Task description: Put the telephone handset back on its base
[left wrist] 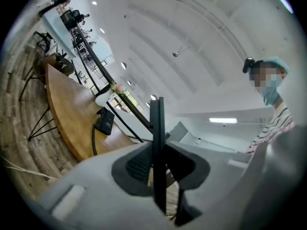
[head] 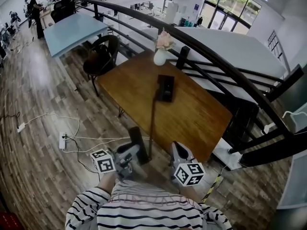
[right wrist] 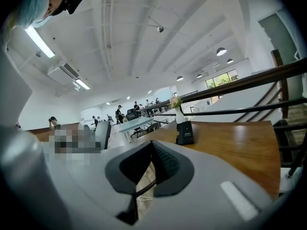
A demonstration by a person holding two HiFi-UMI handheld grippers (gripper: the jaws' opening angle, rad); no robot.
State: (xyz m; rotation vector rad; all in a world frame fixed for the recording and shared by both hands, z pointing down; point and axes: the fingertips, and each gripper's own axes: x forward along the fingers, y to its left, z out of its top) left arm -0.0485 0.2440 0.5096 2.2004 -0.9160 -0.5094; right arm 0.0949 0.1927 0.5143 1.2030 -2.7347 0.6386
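Clamping the handset [head: 136, 143], the left gripper [head: 129, 152] has its jaws pressed on the two flat sides. In the left gripper view the handset shows edge-on as one thin dark bar, its long axis upright, its top end rising past the jaws. In the head view it leans slightly left and points toward the desk [head: 201, 114], just off the near edge and well apart from the base [head: 166, 87].

The right gripper [head: 180, 153] sits just beside the left one, also off the near edge. Its jaws are together with nothing between them.

There is one handset, one base, one cord [head: 152, 121], one vase [head: 160, 56] and two grippers. The base stands near the middle of the desk, its long axis running from the near edge to the far one, with bare wood on every side. The cord runs almost straight from the base to the near edge. The vase stands at the far edge, behind the base. A railing [head: 216, 63] runs along the right side, and one chair [head: 101, 56] stands at the far left corner.
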